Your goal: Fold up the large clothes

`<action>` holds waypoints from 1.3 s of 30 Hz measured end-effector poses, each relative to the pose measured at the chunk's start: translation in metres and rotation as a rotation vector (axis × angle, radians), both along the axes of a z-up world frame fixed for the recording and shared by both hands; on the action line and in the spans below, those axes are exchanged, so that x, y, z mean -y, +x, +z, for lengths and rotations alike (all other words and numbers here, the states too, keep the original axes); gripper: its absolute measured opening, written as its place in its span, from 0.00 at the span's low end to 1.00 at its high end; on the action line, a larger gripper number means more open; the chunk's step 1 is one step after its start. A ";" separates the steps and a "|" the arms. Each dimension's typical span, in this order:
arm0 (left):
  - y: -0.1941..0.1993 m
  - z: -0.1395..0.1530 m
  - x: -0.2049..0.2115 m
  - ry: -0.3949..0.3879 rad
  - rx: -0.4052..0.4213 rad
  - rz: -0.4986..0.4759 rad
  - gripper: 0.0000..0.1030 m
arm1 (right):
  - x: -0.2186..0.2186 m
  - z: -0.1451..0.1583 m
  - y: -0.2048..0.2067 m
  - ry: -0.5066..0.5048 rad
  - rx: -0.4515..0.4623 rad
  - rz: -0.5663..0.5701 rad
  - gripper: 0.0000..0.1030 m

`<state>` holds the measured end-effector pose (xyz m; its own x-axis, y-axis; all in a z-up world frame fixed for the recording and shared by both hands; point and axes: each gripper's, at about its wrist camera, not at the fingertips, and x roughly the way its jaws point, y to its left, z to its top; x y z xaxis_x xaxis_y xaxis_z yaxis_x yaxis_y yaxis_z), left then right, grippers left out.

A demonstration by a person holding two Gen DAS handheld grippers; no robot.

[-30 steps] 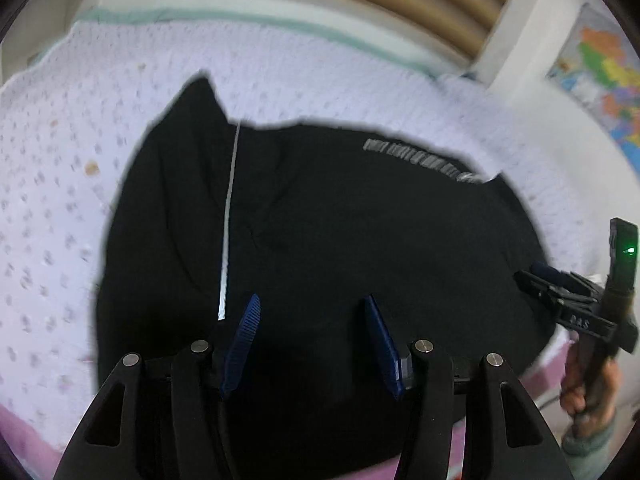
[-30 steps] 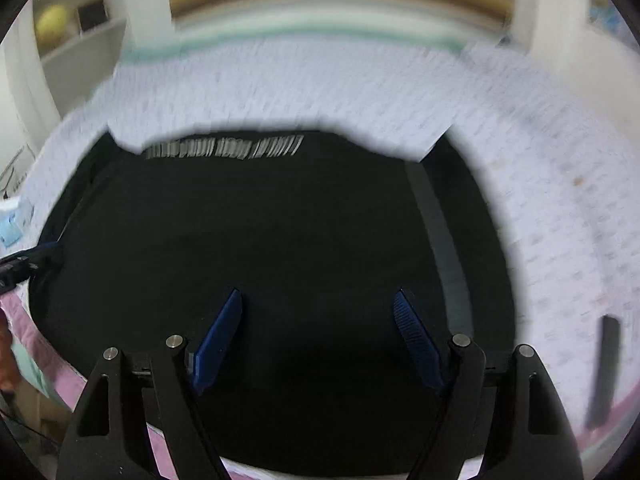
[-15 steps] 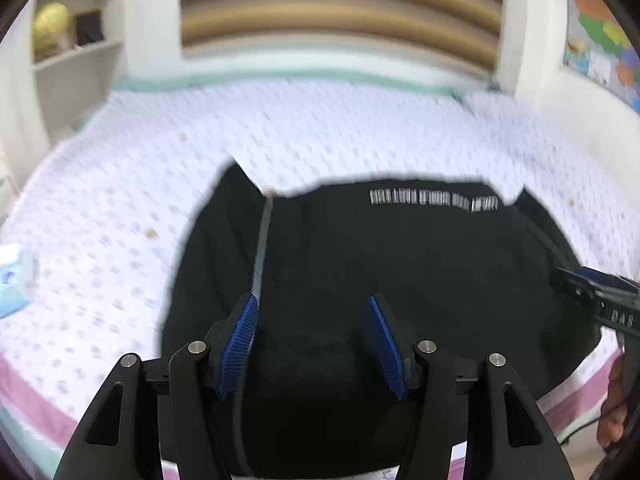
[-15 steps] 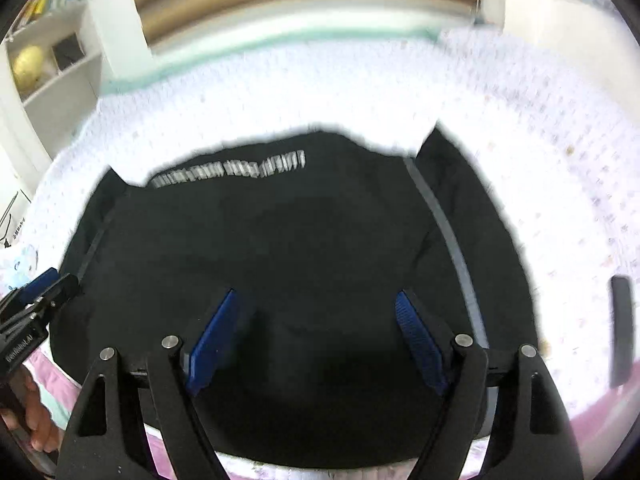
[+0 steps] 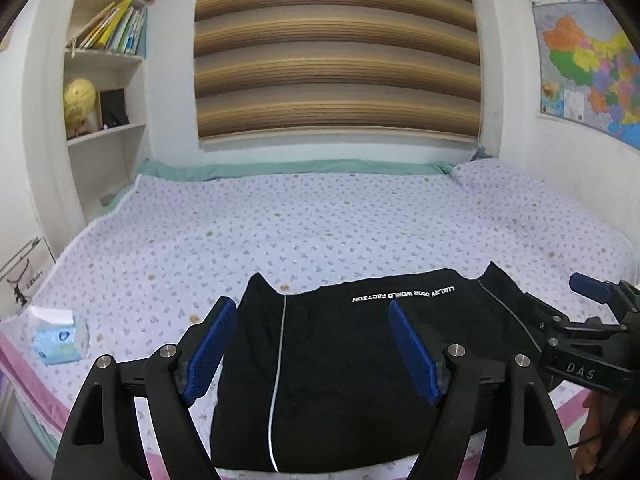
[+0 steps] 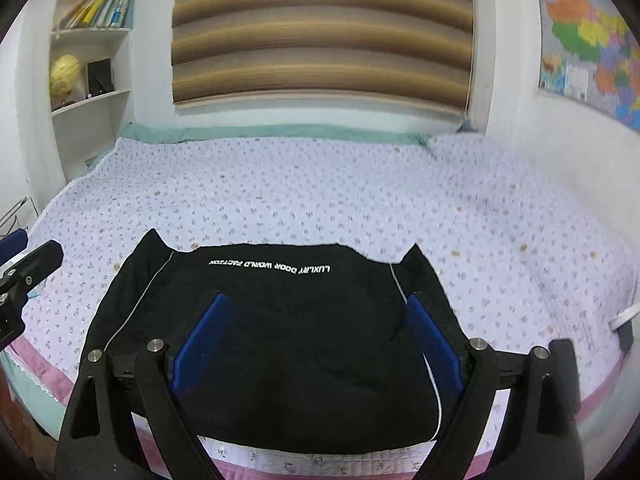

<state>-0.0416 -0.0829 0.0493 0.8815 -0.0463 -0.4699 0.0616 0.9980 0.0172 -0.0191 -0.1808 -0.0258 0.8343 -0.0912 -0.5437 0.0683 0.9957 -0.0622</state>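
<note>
1. Pulling back: a second ago hanging low over the garment (image 5: 344, 380) with black cloth filling both views, now raised and levelled, taking in the whole bed (image 5: 320, 220), the blind (image 5: 336, 52) and the map (image 5: 588, 60) beyond.
2. Gripping nothing with the left tool (image 5: 311, 306): blue pads set wide apart, just as a second ago, hovering over the left half of the cloth and apparently clear of it.
3. Likewise with the right tool (image 6: 318, 299): spread wide, empty, poised over the right half; seen also at the right edge of the left view, just beside the garment.
4. Reads as a fold just finished and released, not a grasp under way; judging by the compact shape, probably late in the task, with at most one more fold or a smoothing left.
5. Lying at the near edge of the bed, close to the pink border: black, squared off, wider than deep, with two pointed corners jutting from the far edge.
6. Showing white lettering (image 5: 404, 295), upside down, along the far edge, and thin pale piping (image 5: 280, 360) down each side.
7. Looking flat and mostly smooth, with faint puckers near the right-hand piping; soft cloth, likely to slump if lifted by one corner.
8. Sitting well apart to the left, near the bed's edge: a tissue pack (image 5: 60, 338).
</note>
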 end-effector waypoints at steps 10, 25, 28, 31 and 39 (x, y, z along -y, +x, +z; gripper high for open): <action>-0.003 -0.007 -0.007 0.003 0.030 0.060 0.77 | 0.001 -0.010 0.001 0.031 -0.043 -0.006 0.90; 0.013 -0.027 0.005 0.008 -0.053 0.031 0.77 | 0.007 -0.023 0.007 0.027 -0.095 -0.001 0.90; 0.018 -0.032 0.006 -0.003 -0.080 0.026 0.77 | 0.008 -0.026 0.009 0.026 -0.107 0.002 0.90; 0.020 -0.035 0.006 -0.012 -0.093 0.021 0.77 | 0.009 -0.028 0.009 0.024 -0.114 0.004 0.90; 0.020 -0.038 0.008 -0.010 -0.102 0.022 0.77 | 0.010 -0.030 0.011 0.028 -0.125 0.002 0.90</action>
<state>-0.0214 -0.0904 0.0113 0.8298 -0.0326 -0.5571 0.0408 0.9992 0.0024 -0.0085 -0.1905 -0.0559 0.7601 -0.0728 -0.6457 0.0595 0.9973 -0.0424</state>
